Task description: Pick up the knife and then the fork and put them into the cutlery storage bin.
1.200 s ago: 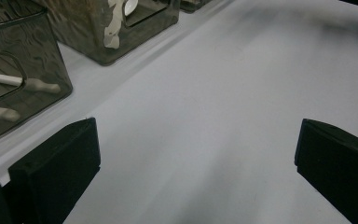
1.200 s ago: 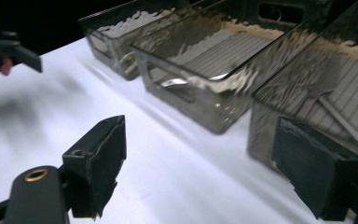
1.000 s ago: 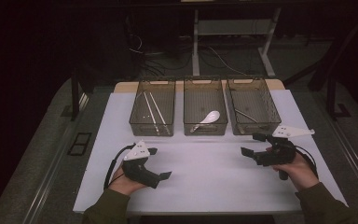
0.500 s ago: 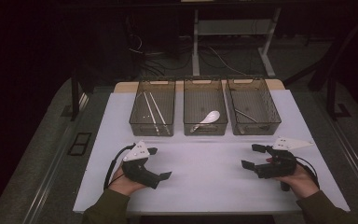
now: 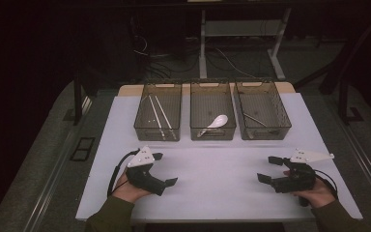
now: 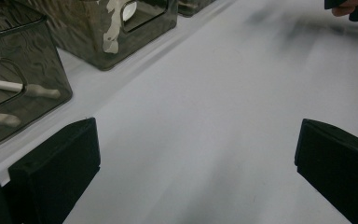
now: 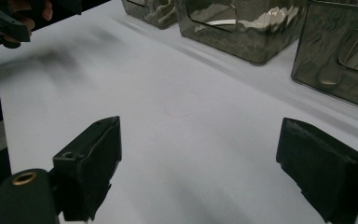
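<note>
Right now we are resting both tongs low over the white table cover (image 5: 217, 179), each spread wide with nothing between its jaws: the left tongs (image 5: 160, 169) are sitting near the front left corner, the right tongs (image 5: 269, 169) near the front right, their tips pointing inward toward each other across bare cover. Judging from this, we are standing between steps, with no item in hand and none lying loose beside either pair. Ahead of the tongs we are counting three smoked plastic bins in a row. The left bin (image 5: 158, 126), straight ahead of the left tongs, is holding what looks like two pale chopsticks (image 5: 157, 115); the middle bin (image 5: 212, 130) is holding one white spoon (image 5: 215, 123); the right bin (image 5: 263, 129), ahead of the right tongs, is holding some thin metal utensil (image 5: 257, 120) that we cannot make out. Any next move probably calls for lifting one pair, reaching forward over a bin rim and lowering the open jaws around a utensil.
</note>
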Tool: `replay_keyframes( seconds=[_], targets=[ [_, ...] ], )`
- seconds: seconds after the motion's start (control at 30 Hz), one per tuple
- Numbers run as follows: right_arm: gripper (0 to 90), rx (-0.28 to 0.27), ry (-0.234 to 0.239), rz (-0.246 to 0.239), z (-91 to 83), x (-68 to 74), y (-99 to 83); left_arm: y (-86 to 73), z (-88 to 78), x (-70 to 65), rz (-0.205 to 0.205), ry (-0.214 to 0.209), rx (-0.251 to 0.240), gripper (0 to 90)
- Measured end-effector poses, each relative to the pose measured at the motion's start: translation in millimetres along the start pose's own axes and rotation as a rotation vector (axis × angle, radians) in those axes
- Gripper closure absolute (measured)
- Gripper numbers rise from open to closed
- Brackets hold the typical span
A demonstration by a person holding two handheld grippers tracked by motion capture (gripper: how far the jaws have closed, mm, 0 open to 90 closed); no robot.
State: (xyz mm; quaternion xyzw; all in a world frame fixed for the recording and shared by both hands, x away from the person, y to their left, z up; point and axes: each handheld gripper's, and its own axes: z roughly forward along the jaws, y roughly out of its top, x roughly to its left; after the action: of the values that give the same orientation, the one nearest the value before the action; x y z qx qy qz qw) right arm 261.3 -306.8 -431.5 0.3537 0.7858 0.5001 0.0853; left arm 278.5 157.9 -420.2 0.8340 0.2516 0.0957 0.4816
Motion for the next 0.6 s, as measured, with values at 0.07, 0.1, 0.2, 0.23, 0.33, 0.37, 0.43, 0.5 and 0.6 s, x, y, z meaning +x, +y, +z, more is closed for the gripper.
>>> replay_keyframes(
  seconds=[0.07, 0.1, 0.2, 0.23, 0.33, 0.37, 0.43, 0.5, 0.6],
  targets=[
    [14.0, 0.006, -0.011, -0.002, -1.3, 0.5, -1.3, 0.2, -0.2, -0.3, 0.001, 0.003, 0.0, 0.0],
    [13.9, 0.012, -0.015, -0.01, -1.3, 0.4, -2.0, 0.3, -0.3, -0.4, 0.002, 0.004, -0.001, 0.0],
    [13.9, 0.02, -0.017, -0.007, -1.3, 0.5, -3.3, 0.3, -0.6, -0.4, 0.003, 0.004, -0.001, 0.0],
    [13.9, 0.021, -0.017, -0.008, -1.2, 0.5, -3.5, 0.2, -0.5, -0.1, 0.002, 0.003, -0.003, 0.0],
    [13.9, 0.016, -0.02, -0.004, -1.7, -0.1, -3.1, 0.1, -0.2, -0.1, 0.001, 0.001, -0.003, 0.0],
    [13.9, 0.017, -0.019, -0.005, -1.9, -0.4, -3.2, 0.1, -0.2, -0.1, 0.001, 0.001, -0.004, 0.0],
    [13.9, 0.018, -0.016, -0.004, -2.0, -0.4, -3.3, 0.2, -0.2, -0.2, 0.001, 0.003, -0.004, 0.0],
    [13.9, 0.018, -0.015, -0.005, -1.8, 0.0, -3.2, 0.1, -0.2, -0.1, 0.001, 0.003, -0.003, 0.0],
    [13.9, 0.021, -0.011, -0.005, -1.6, 0.5, -3.2, 0.1, -0.2, -0.1, 0.0, 0.002, 0.0, 0.0]
  ],
)
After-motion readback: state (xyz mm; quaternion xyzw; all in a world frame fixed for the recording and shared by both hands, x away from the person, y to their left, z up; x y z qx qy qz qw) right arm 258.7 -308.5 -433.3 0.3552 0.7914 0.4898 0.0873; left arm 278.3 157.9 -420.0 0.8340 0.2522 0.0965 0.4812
